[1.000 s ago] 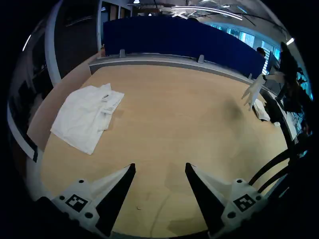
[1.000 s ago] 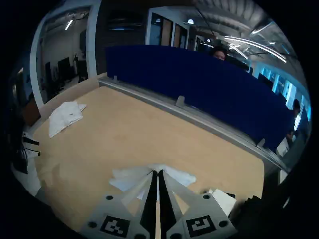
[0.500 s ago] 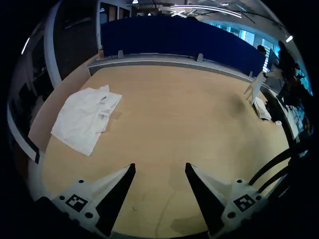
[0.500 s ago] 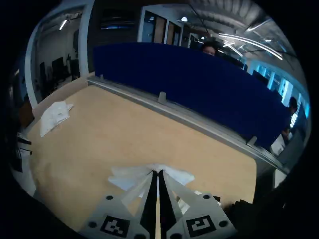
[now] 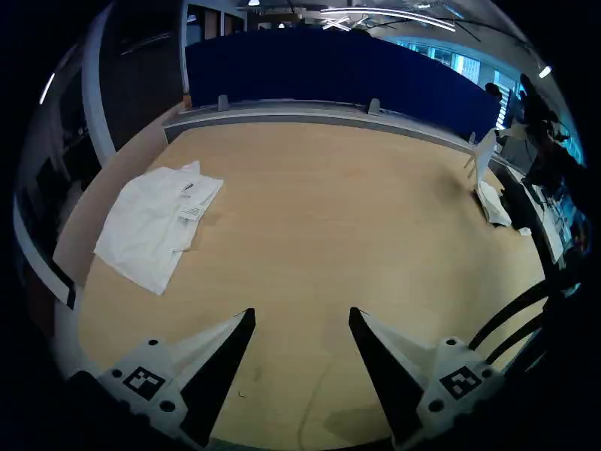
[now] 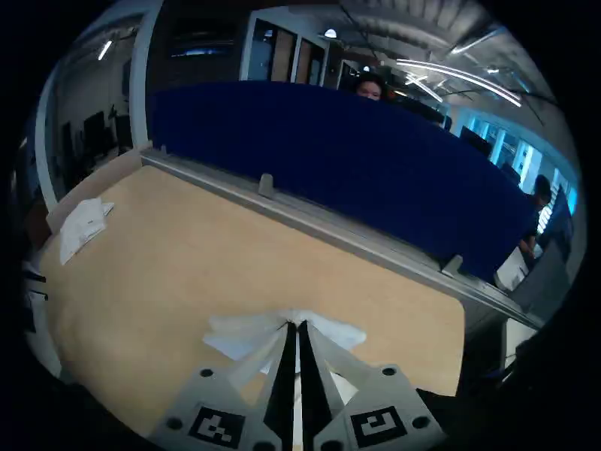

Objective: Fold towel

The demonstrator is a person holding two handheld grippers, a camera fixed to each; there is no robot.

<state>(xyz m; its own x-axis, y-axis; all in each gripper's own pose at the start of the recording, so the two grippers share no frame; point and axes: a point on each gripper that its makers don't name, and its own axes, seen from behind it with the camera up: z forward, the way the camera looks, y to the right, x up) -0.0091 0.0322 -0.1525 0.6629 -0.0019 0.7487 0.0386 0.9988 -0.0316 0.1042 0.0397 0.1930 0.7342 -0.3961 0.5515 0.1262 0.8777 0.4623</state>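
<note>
Towel [image 6: 342, 331]: white, bunched to both sides of the right gripper's tips, above the table's [image 6: 188, 255] near end.
Right gripper [image 6: 294, 325]: fingers pressed together, pinching the towel.
Left gripper [image 5: 300, 312]: fingers spread wide, holding nothing, over bare wood.
Folded towel [image 5: 154, 225]: white, flat at the table's left side, well apart from both grippers.
Partition [image 6: 338, 173]: blue, along the table's far edge.
</note>
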